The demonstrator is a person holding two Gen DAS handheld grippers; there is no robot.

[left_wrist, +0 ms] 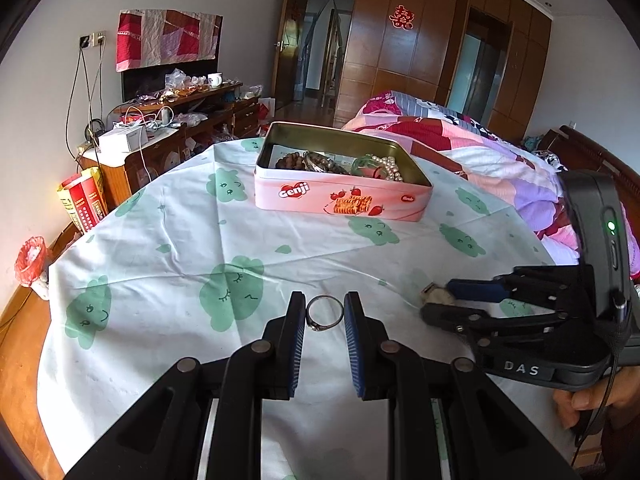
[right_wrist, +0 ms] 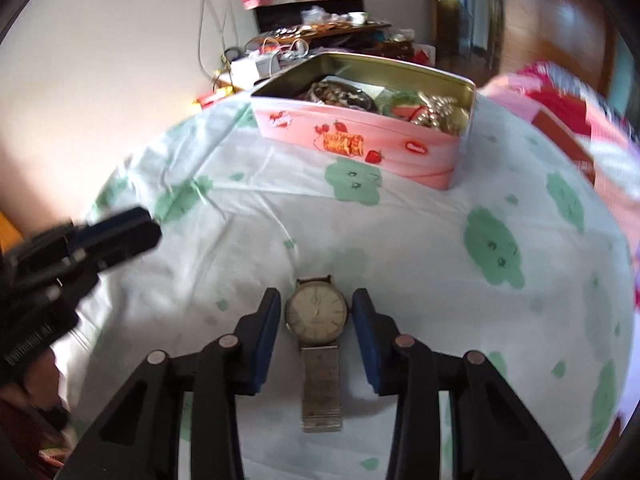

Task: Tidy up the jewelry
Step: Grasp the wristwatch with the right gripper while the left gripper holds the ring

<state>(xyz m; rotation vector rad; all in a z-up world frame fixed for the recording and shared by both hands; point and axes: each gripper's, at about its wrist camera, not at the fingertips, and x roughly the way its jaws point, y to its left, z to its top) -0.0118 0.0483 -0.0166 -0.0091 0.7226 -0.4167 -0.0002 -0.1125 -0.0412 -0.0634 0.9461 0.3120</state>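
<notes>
My left claw (left_wrist: 324, 314) pinches the ring (left_wrist: 325, 313). My right claw (right_wrist: 316, 312) brackets the watch (right_wrist: 317, 314), pads not pressing; I should squeeze the case squarely, then lift to the tin (right_wrist: 360, 148).

Left gripper (left_wrist: 324, 314): jaws narrowly parted, pitched downward. Right gripper (right_wrist: 316, 312): jaws partly open, angled steeply down.
</notes>
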